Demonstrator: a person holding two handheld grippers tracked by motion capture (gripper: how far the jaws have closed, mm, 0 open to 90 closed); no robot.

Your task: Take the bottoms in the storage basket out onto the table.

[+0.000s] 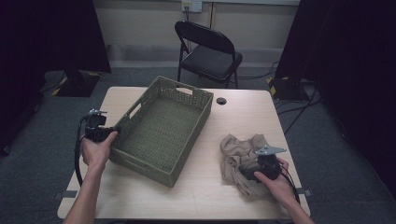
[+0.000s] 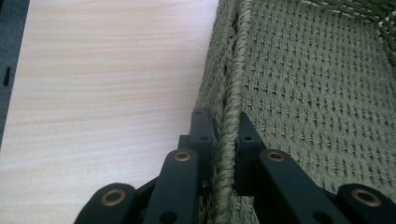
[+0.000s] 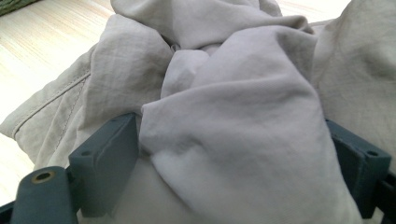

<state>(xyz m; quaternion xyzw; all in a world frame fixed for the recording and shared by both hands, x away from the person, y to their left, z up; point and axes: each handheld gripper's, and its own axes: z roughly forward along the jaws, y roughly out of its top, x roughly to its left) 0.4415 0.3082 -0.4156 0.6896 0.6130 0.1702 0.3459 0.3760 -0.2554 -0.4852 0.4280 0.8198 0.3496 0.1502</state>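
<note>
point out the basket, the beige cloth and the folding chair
basket (image 1: 122, 158): high view, near wall of the green woven basket.
beige cloth (image 1: 236, 148): high view, upper left of the crumpled heap.
folding chair (image 1: 210, 60): high view, on its black seat.

left gripper (image 1: 114, 131): black body, brass-ringed pivots on its linked jaws, black cable looping off it
right gripper (image 1: 246, 173): black, grey three-cornered plate on top
forearms: bare, no sleeves

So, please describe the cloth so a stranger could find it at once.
Start from the green woven basket in the middle of the wooden table. To its right, near the front edge, lies the crumpled beige cloth that the right gripper reaches into. It is the table's only soft, wrinkled thing.
</note>
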